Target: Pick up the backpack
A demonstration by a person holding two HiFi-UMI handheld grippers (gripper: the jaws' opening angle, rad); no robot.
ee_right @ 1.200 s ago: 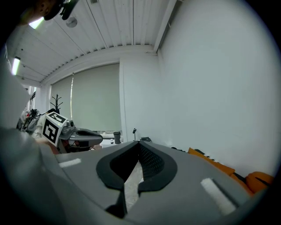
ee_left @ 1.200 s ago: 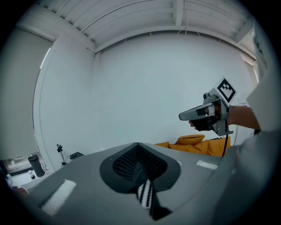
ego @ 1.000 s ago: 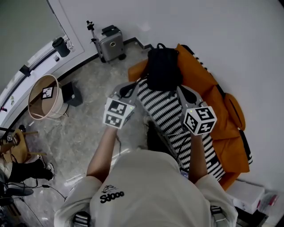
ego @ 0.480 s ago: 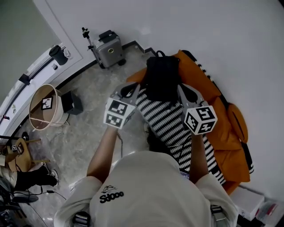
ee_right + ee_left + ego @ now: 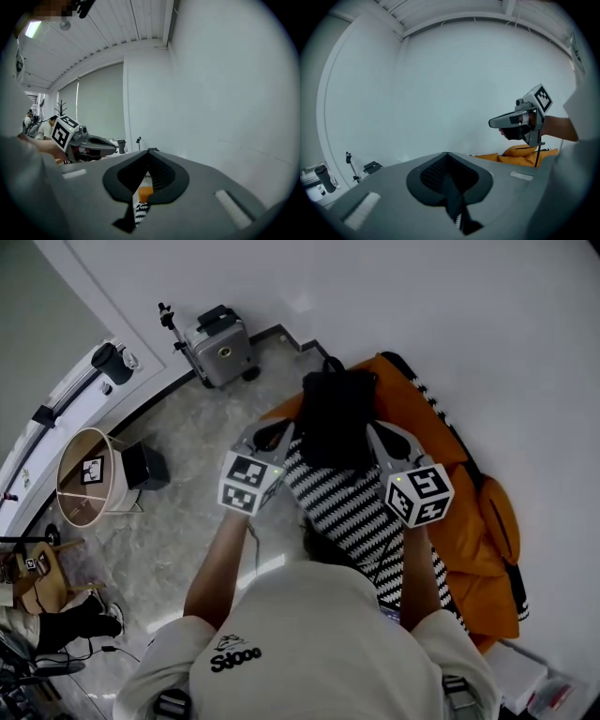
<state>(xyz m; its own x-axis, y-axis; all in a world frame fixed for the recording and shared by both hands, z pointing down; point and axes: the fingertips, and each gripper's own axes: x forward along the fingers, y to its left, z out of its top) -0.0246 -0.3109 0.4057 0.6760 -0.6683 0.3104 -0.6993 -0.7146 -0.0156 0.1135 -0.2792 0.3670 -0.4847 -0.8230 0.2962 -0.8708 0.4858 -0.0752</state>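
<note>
Backpack: the black backpack (image 5: pixel 336 413) hangs between the two grippers, over the far end of the orange sofa (image 5: pixel 478 512) and the top edge of the striped blanket (image 5: pixel 352 502). Whether it touches either, can't tell.
Left gripper: the left gripper (image 5: pixel 272 432) is on the backpack's left side, jaws pressed together with a dark strap (image 5: pixel 457 206) pinched between them.
Right gripper: the right gripper (image 5: pixel 380 435) is on the backpack's right side, jaws closed as well, with a dark strip of strap caught low between them.
In the way: the sofa lies right beneath, and the white wall (image 5: pixel 469 315) runs close along its far long edge.
Floor by the wall: a grey wheeled case (image 5: pixel 220 348) and a thin stand (image 5: pixel 169 320) sit just beside each other, near the sofa's far end.
Further left: a black box (image 5: pixel 145 465) and a round basket (image 5: pixel 61 474), well apart from the sofa.
Sofa's near corner: a white box (image 5: pixel 516 676) on the floor.
Open room: the marble floor (image 5: pixel 187 512) stretches open from the sofa's left edge to the basket.
</note>
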